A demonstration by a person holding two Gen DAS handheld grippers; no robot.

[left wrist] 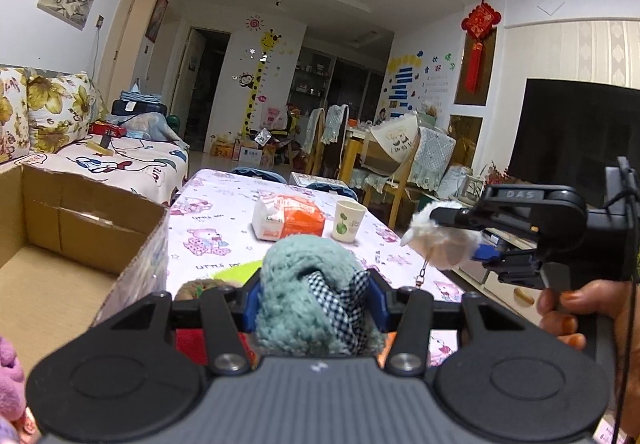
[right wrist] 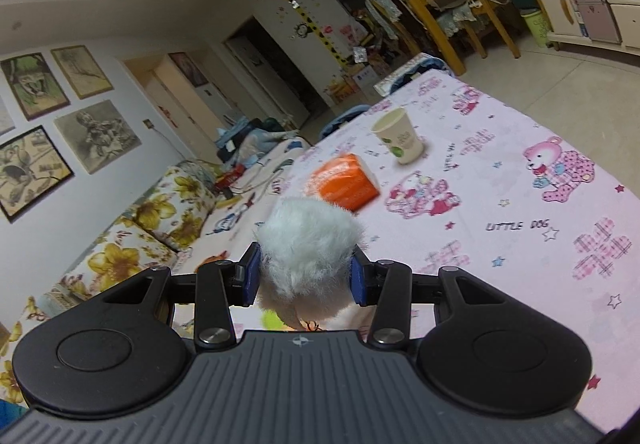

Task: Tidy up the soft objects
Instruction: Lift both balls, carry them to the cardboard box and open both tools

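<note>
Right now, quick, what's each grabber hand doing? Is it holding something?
Left gripper: closed on the teal plush toy.
Right gripper: closed on the white fluffy toy.

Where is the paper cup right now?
In the left wrist view, the paper cup stands on the tablecloth right of the orange tissue pack, beyond both held toys.

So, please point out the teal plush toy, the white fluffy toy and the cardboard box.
teal plush toy [left wrist: 298, 284], left wrist view, on its fuzzy teal body.
white fluffy toy [right wrist: 308, 248], right wrist view, on its fur.
cardboard box [left wrist: 100, 222], left wrist view, on its inner far wall.
</note>
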